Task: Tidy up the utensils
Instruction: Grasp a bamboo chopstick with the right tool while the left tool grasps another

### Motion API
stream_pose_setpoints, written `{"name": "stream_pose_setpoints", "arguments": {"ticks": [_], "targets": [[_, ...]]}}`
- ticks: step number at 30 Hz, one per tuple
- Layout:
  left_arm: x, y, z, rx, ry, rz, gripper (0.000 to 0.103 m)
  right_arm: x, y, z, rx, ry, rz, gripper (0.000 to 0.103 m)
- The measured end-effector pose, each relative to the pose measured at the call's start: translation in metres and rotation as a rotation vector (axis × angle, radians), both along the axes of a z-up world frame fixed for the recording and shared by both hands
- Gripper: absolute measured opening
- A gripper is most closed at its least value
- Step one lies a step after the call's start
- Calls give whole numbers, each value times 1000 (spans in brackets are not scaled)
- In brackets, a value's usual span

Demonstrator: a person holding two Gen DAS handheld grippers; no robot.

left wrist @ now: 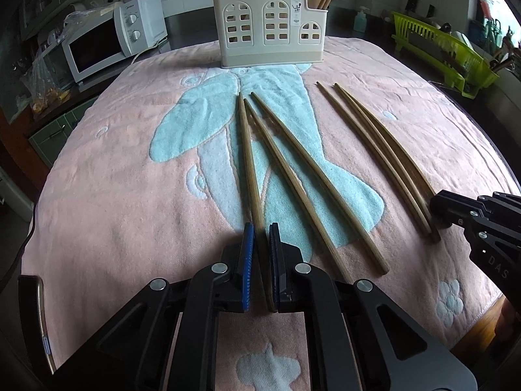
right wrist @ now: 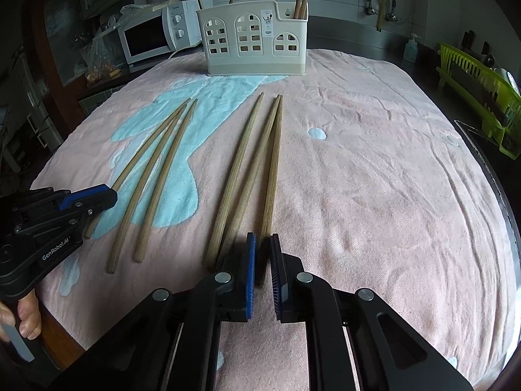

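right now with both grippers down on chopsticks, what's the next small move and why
Probably lift both straight up off the towel. The left gripper is shut on the leftmost chopstick near its thick end, and the right gripper looks shut on the rightmost chopstick. Neighbouring chopsticks lie close beside each, so a clean rise avoids dragging them before heading to the cream holder.

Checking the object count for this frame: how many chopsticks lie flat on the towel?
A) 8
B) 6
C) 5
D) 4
B: the right wrist view shows three chopsticks in the left group and three in the right group, all flat on the towel.
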State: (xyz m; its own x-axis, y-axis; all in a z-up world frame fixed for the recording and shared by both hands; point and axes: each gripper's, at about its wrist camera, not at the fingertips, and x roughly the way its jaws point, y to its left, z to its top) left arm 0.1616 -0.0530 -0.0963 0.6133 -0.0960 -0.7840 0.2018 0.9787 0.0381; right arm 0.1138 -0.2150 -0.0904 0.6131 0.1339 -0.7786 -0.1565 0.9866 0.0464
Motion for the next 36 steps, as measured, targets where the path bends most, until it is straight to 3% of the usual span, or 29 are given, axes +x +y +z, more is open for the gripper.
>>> {"name": "stream_pose_setpoints", "arguments": {"ticks": [14, 17, 26, 31, 36], "targets": [[-2, 6, 16, -16, -45, 0, 8, -6, -4, 34, -12, -91, -5, 8], [-3, 9, 25, -39, -60, -8, 0, -5, -4, 47, -18, -128, 1, 8], [7, 27, 53, -137, -115, -25, 0, 9, -8, 92, -13, -235, 15, 8], [9, 31, 47, -169, -79, -59, 0, 12, -8, 97, -4, -244, 18, 8], [9, 26, 24, -188, 19, -104, 5, 10, -7, 95, -1, -240, 18, 8]]}}
